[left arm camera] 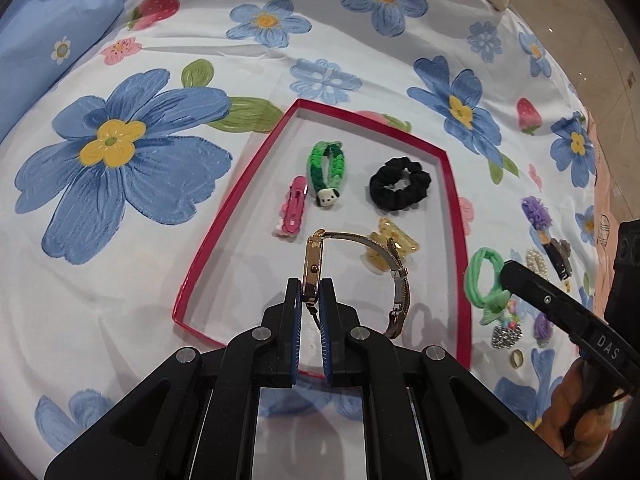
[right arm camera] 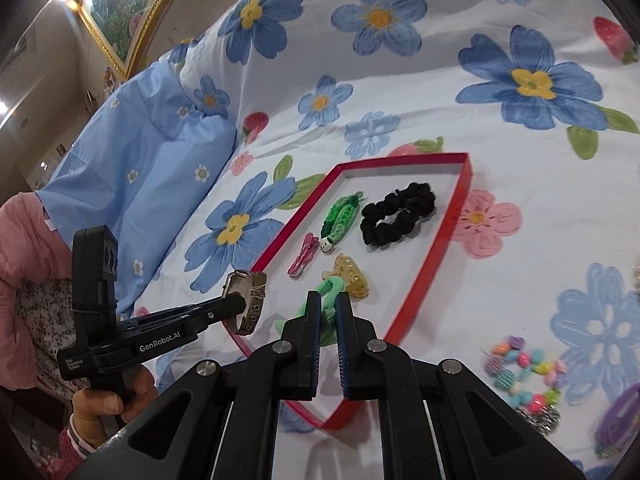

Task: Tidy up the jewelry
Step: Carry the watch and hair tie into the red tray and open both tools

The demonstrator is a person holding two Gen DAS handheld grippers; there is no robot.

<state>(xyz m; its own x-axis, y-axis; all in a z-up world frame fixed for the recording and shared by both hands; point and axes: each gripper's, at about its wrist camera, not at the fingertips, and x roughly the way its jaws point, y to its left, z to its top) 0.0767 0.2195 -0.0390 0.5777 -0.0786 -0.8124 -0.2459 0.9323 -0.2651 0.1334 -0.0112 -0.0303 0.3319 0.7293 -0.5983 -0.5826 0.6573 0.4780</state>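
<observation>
— Floral bedsheet (left arm camera: 120, 320) everywhere, blue flowers and strawberries, with a shallow red tray (left arm camera: 456, 216) laid on it. What are the two hands carrying?

— The left gripper (left arm camera: 311, 292) is clenched on a gold-cased wristwatch (left arm camera: 314, 264), pinching the case edge-on. Its mesh strap (left arm camera: 400, 280) loops off toward three o'clock, hanging over the tray's near end.

— And the other one?

— The right gripper (right arm camera: 328, 312) is clamped on a light green hair tie (right arm camera: 334, 286), which dangles over the tray's near half, just short of the amber claw clip (right arm camera: 352, 276).

— What is already in the tray?

— A pink snap clip (left arm camera: 294, 208), a green braided band with a little dog face (left arm camera: 326, 172), and a black scrunchie (left arm camera: 400, 184) at about one o'clock from the watch.

— So where does the watch go?

— I'd judge straight down: bare tray floor lies at seven o'clock from the clips, right beneath the left gripper. The watch's long axis runs away from the gripper, parallel to the tray's long side, so it should lie flat with little turning.

— Any writing?

— "GenRobot.AI" on the left gripper's side, and "DAS" on the right one's arm. Smaller print there is too fine to read.
</observation>
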